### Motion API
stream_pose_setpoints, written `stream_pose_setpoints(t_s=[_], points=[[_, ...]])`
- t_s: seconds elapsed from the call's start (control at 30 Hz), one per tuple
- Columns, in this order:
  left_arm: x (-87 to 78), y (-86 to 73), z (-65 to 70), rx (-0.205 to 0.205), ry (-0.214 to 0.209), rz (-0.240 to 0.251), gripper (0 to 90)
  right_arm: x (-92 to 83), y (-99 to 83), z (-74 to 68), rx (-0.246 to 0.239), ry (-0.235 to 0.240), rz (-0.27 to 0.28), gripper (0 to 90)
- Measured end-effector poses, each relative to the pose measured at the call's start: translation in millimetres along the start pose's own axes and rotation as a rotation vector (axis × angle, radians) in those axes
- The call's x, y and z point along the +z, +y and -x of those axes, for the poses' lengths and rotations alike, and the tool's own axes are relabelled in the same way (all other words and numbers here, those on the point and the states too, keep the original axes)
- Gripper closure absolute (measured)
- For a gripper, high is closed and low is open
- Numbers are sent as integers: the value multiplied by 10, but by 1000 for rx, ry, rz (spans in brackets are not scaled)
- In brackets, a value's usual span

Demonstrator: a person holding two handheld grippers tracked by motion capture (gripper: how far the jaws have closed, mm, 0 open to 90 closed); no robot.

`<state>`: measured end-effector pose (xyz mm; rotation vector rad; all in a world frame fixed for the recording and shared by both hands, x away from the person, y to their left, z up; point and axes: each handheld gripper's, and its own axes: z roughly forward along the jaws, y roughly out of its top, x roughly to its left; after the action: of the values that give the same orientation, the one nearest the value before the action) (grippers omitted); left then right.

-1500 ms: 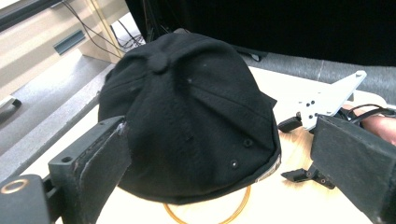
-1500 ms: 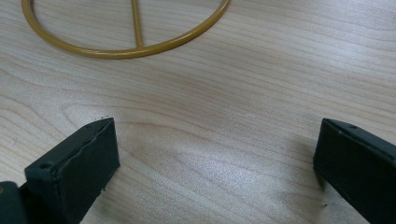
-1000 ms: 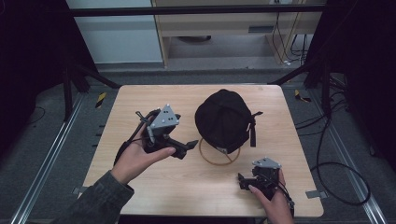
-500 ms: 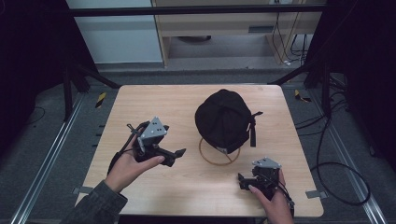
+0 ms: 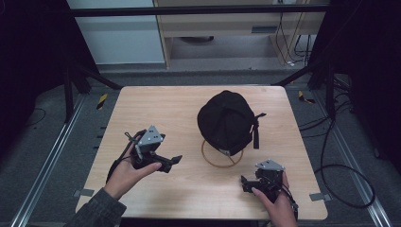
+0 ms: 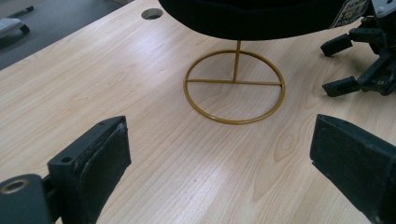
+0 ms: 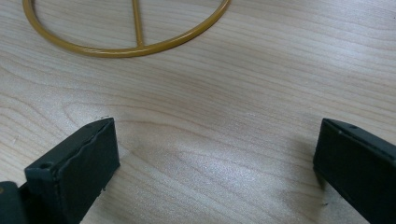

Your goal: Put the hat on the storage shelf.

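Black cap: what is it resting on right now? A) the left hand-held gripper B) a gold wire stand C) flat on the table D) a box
B: the black cap sits raised on a gold wire stand, whose ring base lies on the table.

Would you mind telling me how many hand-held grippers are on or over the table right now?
2. The left hand-held gripper is held over the table's left half; the right hand-held gripper sits near the front right edge, before the black cap.
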<state>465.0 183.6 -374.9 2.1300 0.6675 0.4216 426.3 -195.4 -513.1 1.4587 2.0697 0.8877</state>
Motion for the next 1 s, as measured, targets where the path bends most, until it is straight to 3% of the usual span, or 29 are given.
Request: stream_pose_setpoints(t_s=[0.4,0.67,1.0], points=[[38,-217,-46,-19,9,-17,42,0,0,2,-3,-1,1,4],[115,-476,-98,-43,37,-42,42,-1,-1,1,-2,-1,0,4],[225,-782,-94,-59,44,-92,42,-1,-1,1,-1,-1,1,4]])
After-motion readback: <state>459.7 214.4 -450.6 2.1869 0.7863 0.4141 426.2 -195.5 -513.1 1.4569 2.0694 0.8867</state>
